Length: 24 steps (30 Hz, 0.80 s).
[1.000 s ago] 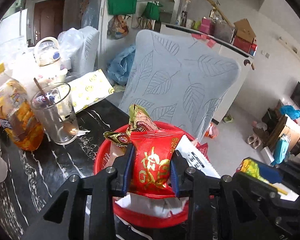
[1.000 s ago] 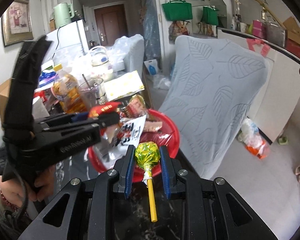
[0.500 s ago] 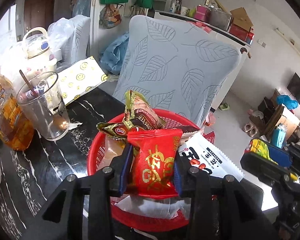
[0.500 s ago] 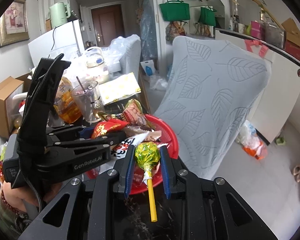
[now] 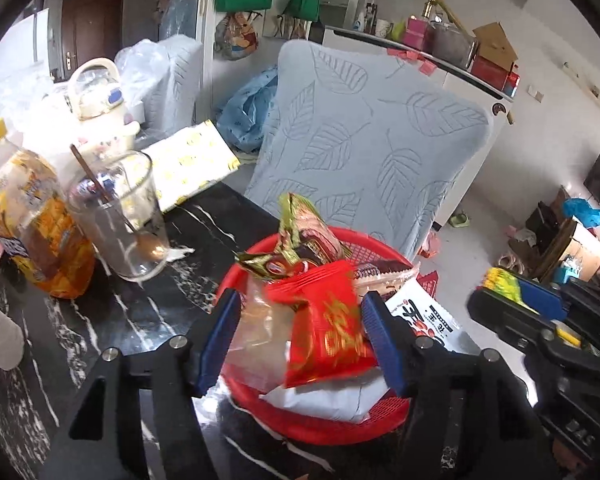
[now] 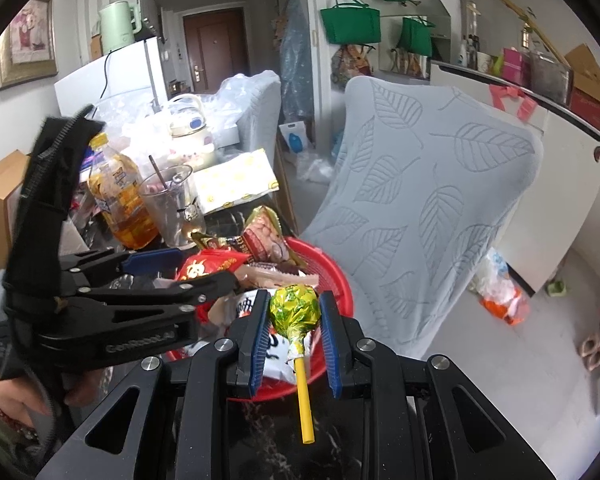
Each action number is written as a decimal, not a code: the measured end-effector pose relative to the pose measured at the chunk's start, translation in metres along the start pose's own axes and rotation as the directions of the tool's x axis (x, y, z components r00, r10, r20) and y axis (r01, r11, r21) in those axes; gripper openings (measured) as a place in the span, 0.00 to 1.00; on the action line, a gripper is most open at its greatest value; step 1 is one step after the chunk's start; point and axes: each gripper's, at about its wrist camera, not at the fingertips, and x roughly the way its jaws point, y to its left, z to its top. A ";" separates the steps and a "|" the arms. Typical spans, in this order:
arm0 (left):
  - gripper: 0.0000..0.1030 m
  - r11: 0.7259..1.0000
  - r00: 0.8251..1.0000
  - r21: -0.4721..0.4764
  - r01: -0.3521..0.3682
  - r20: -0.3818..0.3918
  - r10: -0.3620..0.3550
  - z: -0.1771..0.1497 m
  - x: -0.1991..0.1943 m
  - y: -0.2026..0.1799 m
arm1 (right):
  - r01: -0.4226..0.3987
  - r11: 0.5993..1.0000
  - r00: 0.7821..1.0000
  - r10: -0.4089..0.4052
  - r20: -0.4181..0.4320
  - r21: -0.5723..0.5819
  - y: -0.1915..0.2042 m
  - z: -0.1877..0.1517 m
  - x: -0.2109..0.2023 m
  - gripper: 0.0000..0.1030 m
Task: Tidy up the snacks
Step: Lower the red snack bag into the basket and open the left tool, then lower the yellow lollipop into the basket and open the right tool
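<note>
A red mesh basket (image 5: 320, 434) piled with snack packets sits on the black marble table (image 5: 140, 308). My left gripper (image 5: 300, 338) hovers over it with its jaws opening. A red snack packet (image 5: 328, 320) hangs tilted and blurred between them, clear of the left pad and against the right one. In the right wrist view the left gripper (image 6: 196, 270) stands left of the basket (image 6: 340, 280). My right gripper (image 6: 294, 320) is shut on a lollipop (image 6: 296, 308) with a green-yellow wrapper and yellow stick, just before the basket rim. From the left wrist view, the right gripper (image 5: 504, 292) is at the right.
A bottle of amber drink (image 5: 32, 232) and a glass with a spoon (image 5: 120, 216) stand left of the basket. Behind lie a yellow smiley-print packet (image 5: 188, 164) and a chair with a leaf-pattern cover (image 5: 372, 152). A hand (image 6: 4, 396) holds the left gripper.
The left jaws have spread apart and the red packet has slipped loose and tilted between them. The right gripper keeps the lollipop in the same place.
</note>
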 end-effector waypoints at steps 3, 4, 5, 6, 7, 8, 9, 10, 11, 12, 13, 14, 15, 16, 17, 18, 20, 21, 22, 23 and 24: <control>0.60 0.999 0.999 -0.003 -0.036 0.011 0.036 0.003 -0.009 0.006 | -0.004 1.000 1.000 0.004 0.003 -0.018 0.004 0.005 0.004 0.23; 0.60 1.000 0.999 -0.005 -0.028 0.018 0.028 0.004 -0.011 0.008 | -0.006 1.000 1.000 0.006 0.004 -0.025 0.006 0.007 0.006 0.23; 0.60 1.000 1.000 -0.009 -0.017 0.021 0.018 0.005 -0.013 0.011 | -0.009 1.000 1.000 0.009 0.003 -0.029 0.007 0.009 0.008 0.23; 0.60 1.000 1.000 -0.015 -0.005 0.021 0.005 0.006 -0.015 0.014 | -0.013 0.999 1.000 0.013 -0.002 -0.034 0.009 0.012 0.012 0.23; 0.60 1.000 1.000 -0.018 0.002 0.021 -0.001 0.006 -0.016 0.015 | -0.017 0.999 1.000 0.017 -0.006 -0.038 0.010 0.014 0.015 0.23; 0.60 1.000 1.000 -0.020 0.004 0.024 -0.004 0.006 -0.017 0.017 | -0.021 0.999 1.000 0.020 -0.013 -0.043 0.012 0.016 0.019 0.23; 0.60 1.000 1.000 -0.021 0.002 0.029 -0.001 0.006 -0.019 0.018 | -0.023 0.999 1.000 0.022 -0.017 -0.048 0.013 0.017 0.021 0.23; 0.60 1.000 0.999 -0.023 -0.006 0.036 0.007 0.007 -0.021 0.020 | -0.026 0.998 0.999 0.025 -0.023 -0.056 0.016 0.018 0.025 0.23; 0.60 1.000 0.999 -0.025 -0.018 0.041 0.019 0.007 -0.023 0.023 | -0.029 0.998 0.999 0.027 -0.029 -0.063 0.018 0.020 0.027 0.23; 0.60 0.999 0.999 -0.028 -0.027 0.043 0.029 0.007 -0.024 0.024 | -0.035 0.997 0.999 0.032 -0.038 -0.073 0.022 0.020 0.031 0.23; 0.60 0.999 0.998 -0.038 -0.036 0.046 0.037 0.007 -0.025 0.028 | -0.040 0.996 0.998 0.036 -0.043 -0.080 0.024 0.020 0.032 0.23; 0.60 0.998 0.998 -0.049 -0.040 0.047 0.042 0.008 -0.026 0.030 | -0.047 0.995 0.998 0.043 -0.051 -0.088 0.027 0.020 0.035 0.23; 0.60 0.997 0.998 -0.061 -0.039 0.046 0.042 0.008 -0.026 0.033 | -0.054 0.994 0.997 0.049 -0.061 -0.093 0.029 0.021 0.038 0.23; 0.60 0.997 0.998 -0.067 -0.035 0.044 0.038 0.008 -0.027 0.035 | -0.058 0.994 0.996 0.051 -0.069 -0.096 0.030 0.021 0.040 0.23; 0.60 0.997 0.998 -0.068 -0.035 0.044 0.038 0.008 -0.026 0.036 | -0.063 0.993 0.996 0.056 -0.075 -0.099 0.032 0.021 0.042 0.24; 0.60 0.997 0.998 -0.070 -0.040 0.044 0.043 0.009 -0.026 0.037 | -0.066 0.993 0.995 0.059 -0.076 -0.099 0.033 0.022 0.043 0.24; 0.60 0.996 0.998 -0.079 -0.051 0.042 0.054 0.009 -0.026 0.039 | -0.058 0.994 0.996 0.050 -0.078 -0.096 0.033 0.022 0.046 0.24; 0.60 0.995 0.998 -0.082 -0.050 0.042 0.053 0.009 -0.026 0.040 | -0.051 0.994 0.996 0.044 -0.080 -0.093 0.032 0.023 0.049 0.24; 0.60 0.995 0.998 -0.087 -0.045 0.042 0.049 0.009 -0.026 0.040 | -0.047 0.995 0.996 0.040 -0.083 -0.090 0.031 0.023 0.051 0.26; 0.60 0.995 0.998 -0.091 -0.037 0.042 0.041 0.009 -0.026 0.040 | -0.045 0.995 0.995 0.037 -0.088 -0.085 0.030 0.023 0.053 0.31; 0.60 0.995 0.999 -0.093 -0.031 0.041 0.035 0.008 -0.026 0.040 | -0.044 0.996 0.995 0.037 -0.093 -0.079 0.030 0.023 0.055 0.34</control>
